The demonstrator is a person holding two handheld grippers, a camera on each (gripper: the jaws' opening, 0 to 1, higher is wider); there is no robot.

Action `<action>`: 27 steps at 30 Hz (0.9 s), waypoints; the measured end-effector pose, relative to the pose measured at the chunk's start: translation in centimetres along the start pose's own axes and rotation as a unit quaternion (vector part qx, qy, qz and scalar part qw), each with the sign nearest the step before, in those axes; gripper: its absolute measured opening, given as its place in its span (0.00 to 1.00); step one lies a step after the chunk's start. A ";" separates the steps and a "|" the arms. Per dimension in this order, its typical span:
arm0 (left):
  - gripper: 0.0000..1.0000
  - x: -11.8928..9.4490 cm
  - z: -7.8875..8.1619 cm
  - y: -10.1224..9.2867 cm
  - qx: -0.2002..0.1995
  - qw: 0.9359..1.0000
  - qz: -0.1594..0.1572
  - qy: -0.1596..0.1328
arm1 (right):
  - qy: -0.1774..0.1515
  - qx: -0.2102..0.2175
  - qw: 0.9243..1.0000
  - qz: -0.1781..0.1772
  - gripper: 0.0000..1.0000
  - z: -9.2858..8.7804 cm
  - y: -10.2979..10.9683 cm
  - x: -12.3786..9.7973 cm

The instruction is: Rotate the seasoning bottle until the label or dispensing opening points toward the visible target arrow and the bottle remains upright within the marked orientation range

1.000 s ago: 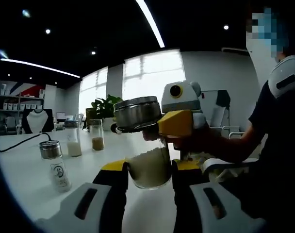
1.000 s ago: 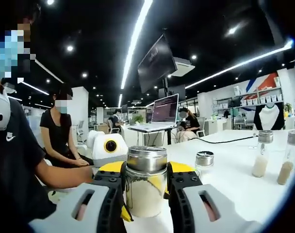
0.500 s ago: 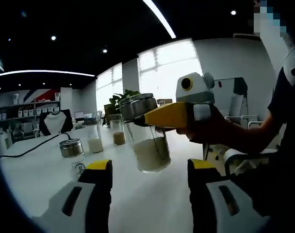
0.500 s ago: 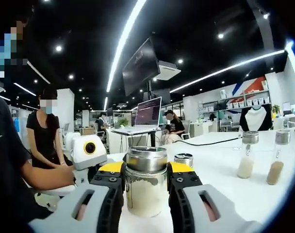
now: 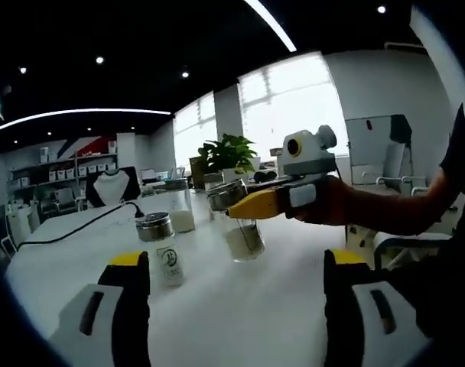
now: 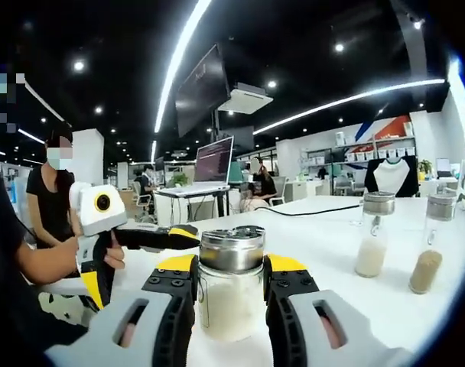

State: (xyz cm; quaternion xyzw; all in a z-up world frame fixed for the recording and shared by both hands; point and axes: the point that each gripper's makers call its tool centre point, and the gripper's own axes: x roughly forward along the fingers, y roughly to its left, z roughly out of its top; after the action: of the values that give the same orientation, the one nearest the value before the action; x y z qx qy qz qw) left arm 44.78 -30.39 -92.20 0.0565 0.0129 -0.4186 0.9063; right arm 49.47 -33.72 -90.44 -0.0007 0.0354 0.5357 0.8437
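Note:
The seasoning bottle is clear glass with a metal cap and pale granules inside. It sits between the jaws of my right gripper, which is shut on it just below the cap. In the left gripper view the same bottle hangs slightly tilted, low over the white table, gripped by the right gripper coming in from the right. My left gripper stands wide open, some way back from the bottle, with nothing between its jaws. The left gripper also shows at the left in the right gripper view.
A small labelled shaker stands on the table near my left jaw, with another bottle and a plant behind it. Two tall bottles stand at the right. A black cable crosses the table. A person sits at the left.
My left gripper has opened, let go of the bottle and drawn back from it. The right gripper has kept its hold on the bottle.

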 end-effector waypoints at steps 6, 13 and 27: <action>1.00 -0.5 0.2 0.7 -0.021 1.000 0.010 -0.002 | 0.022 -0.007 1.000 -0.010 0.32 -0.9 -1.9 0.9; 1.00 -0.6 0.1 1.0 -0.013 1.000 0.019 0.004 | 0.025 -0.003 1.000 -0.012 0.32 -1.3 -3.2 1.4; 1.00 -0.9 0.3 1.4 -0.014 1.000 0.023 0.002 | 0.034 0.001 0.999 0.004 0.32 -1.6 -5.7 1.2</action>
State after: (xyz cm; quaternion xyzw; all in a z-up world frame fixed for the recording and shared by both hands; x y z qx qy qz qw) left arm 45.24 -28.90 -91.73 0.0447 0.0193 -0.3977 0.9162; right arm 55.00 -35.17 -92.34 -0.0183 0.0649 0.5386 0.8399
